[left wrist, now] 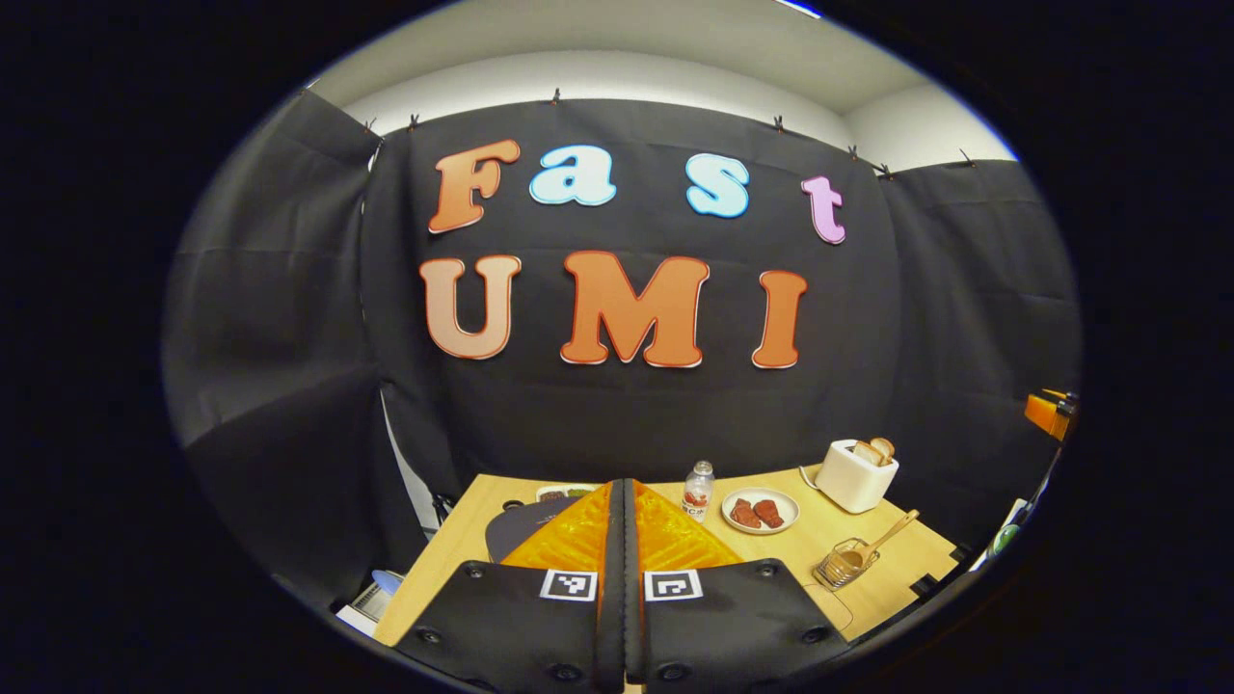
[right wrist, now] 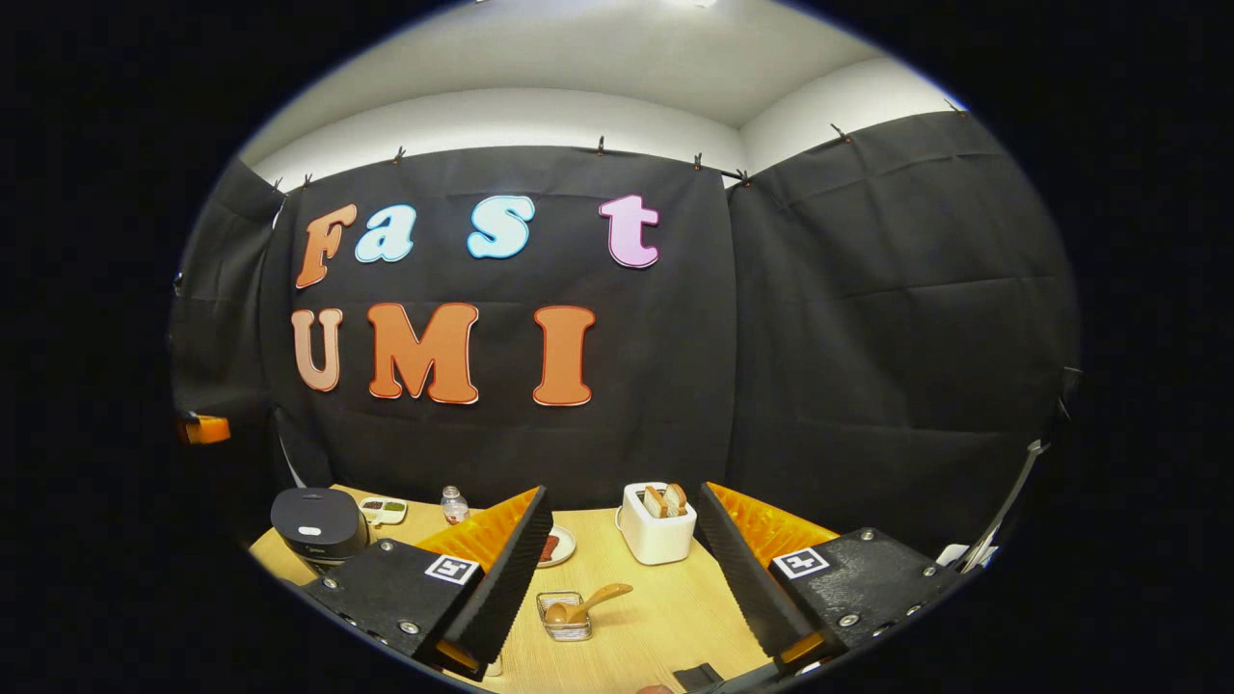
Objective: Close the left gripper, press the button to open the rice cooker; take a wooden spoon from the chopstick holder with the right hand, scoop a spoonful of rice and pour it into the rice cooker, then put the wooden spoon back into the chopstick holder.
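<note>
Above the tabletop point(right wrist: 665, 617), the cooker point(right wrist: 318, 525) sits lid-down, left of the wide-spread right claw point(right wrist: 625, 540). The left claw point(left wrist: 624, 501) is pressed together, gripping nothing. The holder point(right wrist: 566, 617), spoon point(right wrist: 588, 602) propped inside, stands between the right claw's fingers.

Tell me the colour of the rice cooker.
The rice cooker is dark grey to black, with a small pale patch on its lid; the right gripper view shows it best.
</note>
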Action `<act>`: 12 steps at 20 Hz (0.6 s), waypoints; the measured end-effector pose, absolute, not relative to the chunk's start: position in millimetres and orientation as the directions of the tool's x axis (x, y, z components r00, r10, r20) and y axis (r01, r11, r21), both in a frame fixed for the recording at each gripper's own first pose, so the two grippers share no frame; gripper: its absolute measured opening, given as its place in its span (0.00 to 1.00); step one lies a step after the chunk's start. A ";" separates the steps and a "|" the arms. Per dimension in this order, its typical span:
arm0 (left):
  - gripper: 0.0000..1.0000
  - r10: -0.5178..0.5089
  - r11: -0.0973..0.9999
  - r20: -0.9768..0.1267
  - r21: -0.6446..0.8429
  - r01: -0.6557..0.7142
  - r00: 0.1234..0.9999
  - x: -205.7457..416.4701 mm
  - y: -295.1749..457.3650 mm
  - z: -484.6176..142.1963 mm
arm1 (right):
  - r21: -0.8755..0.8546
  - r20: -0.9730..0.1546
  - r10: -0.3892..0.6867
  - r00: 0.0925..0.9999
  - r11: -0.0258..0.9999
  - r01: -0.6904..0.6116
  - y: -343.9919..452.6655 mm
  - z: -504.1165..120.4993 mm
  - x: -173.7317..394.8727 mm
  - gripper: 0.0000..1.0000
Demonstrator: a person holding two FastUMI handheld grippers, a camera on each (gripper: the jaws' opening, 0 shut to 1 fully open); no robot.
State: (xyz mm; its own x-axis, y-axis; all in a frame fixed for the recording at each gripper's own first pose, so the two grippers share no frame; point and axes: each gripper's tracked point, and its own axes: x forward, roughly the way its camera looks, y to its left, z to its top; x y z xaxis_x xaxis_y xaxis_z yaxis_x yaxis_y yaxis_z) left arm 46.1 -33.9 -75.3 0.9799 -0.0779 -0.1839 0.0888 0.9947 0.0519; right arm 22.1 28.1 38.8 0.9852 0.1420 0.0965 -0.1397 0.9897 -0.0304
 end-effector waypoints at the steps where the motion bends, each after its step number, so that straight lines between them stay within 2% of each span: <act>1: 0.04 -0.076 0.994 -0.203 0.062 0.090 0.976 54.3 -33.1 -88.6 | -0.030 0.093 0.140 0.986 0.990 -0.137 27.7 37.3 24.6 0.95; 9: 0.04 -0.081 0.992 -0.395 0.059 0.113 0.915 102.2 -29.2 -208.2 | -0.044 0.040 0.091 0.995 0.995 -0.089 17.1 17.7 41.6 0.95; 12: 0.05 -0.110 0.992 -0.469 0.004 0.126 0.876 106.7 -33.6 -240.4 | -0.044 0.024 0.092 0.995 0.995 -0.091 18.5 12.8 44.9 0.95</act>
